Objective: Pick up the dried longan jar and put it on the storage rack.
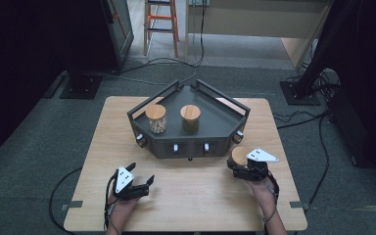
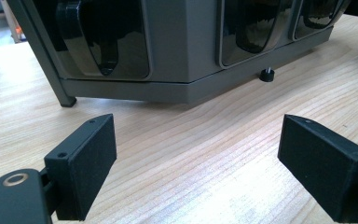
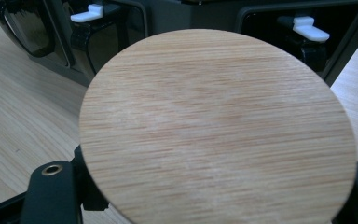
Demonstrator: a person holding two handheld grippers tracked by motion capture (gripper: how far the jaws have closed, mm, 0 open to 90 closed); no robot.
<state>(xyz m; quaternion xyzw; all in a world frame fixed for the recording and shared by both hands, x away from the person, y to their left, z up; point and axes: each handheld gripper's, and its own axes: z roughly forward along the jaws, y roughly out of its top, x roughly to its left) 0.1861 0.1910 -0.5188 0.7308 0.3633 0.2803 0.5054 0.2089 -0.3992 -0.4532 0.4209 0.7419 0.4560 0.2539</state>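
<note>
**Two hand-held grippers at a table with a grey rack; the right one holds a wood-lidded jar**

From above, a pale wooden table carries a dark grey, angular rack with a railed top shelf. Two jars stand upright on that shelf, side by side but apart: a left jar with pale contents and a middle jar with dark contents, both with round wooden lids. Small white tabs line the rack's front face.

The left gripper lies low over the table at the near left, held by a hand, well apart from the rack. Its own view adds what the high view cannot: the jaws stand wide apart with nothing between them, only bare table grain, and they aim at the rack's lower front, where glossy black windows and a small black foot show.

The right gripper sits just beside the rack's front right corner. It grips a third jar, whose lid faces the gripper's camera as a large wooden disc, so the jar's axis runs roughly along the jaws, toward the rack. The jaws close on the jar from both sides beneath the lid; the lid hides the pads. Whether the jar rests on the table cannot be told.
</note>
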